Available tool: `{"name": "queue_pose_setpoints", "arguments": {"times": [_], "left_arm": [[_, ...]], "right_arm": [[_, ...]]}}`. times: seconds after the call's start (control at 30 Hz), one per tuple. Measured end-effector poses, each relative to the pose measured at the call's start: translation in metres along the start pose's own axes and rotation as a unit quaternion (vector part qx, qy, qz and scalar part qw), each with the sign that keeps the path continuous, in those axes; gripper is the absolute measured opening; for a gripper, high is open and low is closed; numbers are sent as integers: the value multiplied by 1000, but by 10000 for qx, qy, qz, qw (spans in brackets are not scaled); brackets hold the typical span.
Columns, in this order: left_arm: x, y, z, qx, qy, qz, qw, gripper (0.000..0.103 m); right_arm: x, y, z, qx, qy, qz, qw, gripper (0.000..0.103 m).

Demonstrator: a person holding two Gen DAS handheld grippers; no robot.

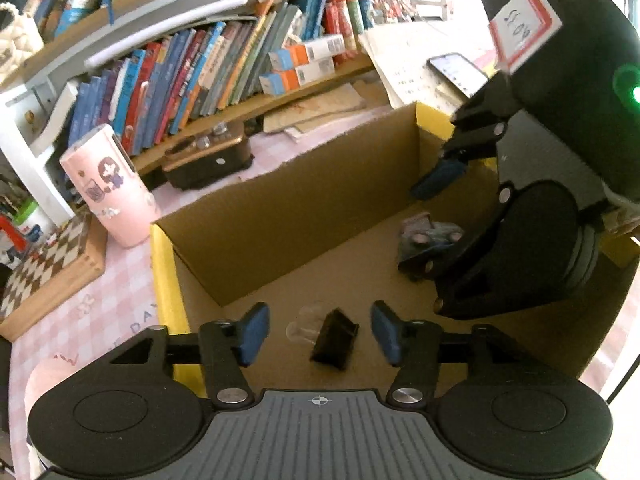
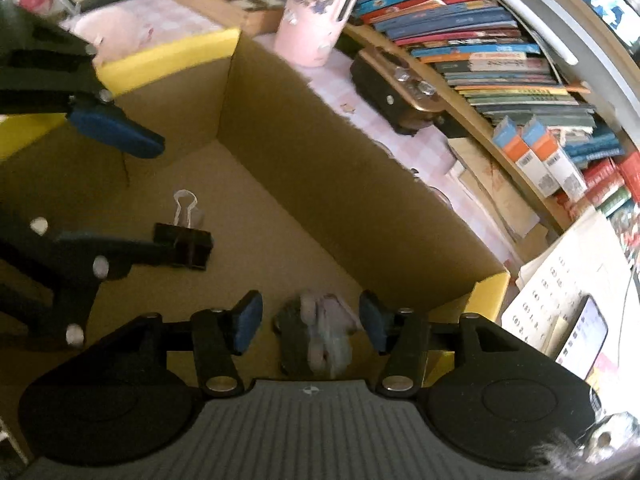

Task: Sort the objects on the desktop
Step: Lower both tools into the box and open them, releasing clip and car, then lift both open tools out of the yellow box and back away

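Both grippers reached down into the cardboard box (image 1: 280,208), jaws apart over small objects.

The left gripper (image 1: 319,334) stood spread around a black binder clip (image 1: 335,339) lying on the box floor near its yellow-edged corner, pads clear of it. The right gripper (image 2: 311,324) was likewise parted about a blurred toy car (image 2: 314,330) by the far wall, not pressing it. A red-bordered label (image 1: 522,28) on the right gripper's body carried illegible handwriting. Outside the box stood a pink cartoon cup (image 1: 110,188), a chessboard (image 1: 44,272), a phone (image 1: 458,74) and shelved books (image 1: 192,76).
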State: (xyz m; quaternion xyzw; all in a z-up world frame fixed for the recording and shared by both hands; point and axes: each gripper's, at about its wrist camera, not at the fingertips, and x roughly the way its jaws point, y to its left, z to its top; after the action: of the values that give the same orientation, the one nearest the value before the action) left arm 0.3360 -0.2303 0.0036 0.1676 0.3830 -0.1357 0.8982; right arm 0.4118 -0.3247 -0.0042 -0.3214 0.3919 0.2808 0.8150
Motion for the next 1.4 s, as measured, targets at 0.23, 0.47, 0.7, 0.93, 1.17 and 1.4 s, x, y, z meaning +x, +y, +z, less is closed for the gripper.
{"name": "queue_pose_setpoints", "arguments": {"times": [0.23,0.47,0.7,0.93,1.17,1.4], "left_arm": [[-36,5,2,-248,-621,177,9976,78],[-73,11,0,-651,-1099,293,9914,86],[-103,20,-16,-888,-1372,435,9856,90],[-126,27,-47,-1024,-1401,558,9832,90],[-137,33,-73,-1075,-1322,509,9841,91],[-141,38,-104,-1237,-1191,483,9840,91]], "right_arm": [[-43,-16,-10,822,-606,-92,9947,52],[-96,-22,-28,1949,-1456,-331,9694,50],[-136,-9,-54,2588,-1837,-613,9463,51],[-160,11,-86,3148,-1936,-995,9239,52],[-169,40,-109,3510,-1840,-1237,9098,53],[-165,79,-119,3889,-1686,-1316,8961,56]]}}
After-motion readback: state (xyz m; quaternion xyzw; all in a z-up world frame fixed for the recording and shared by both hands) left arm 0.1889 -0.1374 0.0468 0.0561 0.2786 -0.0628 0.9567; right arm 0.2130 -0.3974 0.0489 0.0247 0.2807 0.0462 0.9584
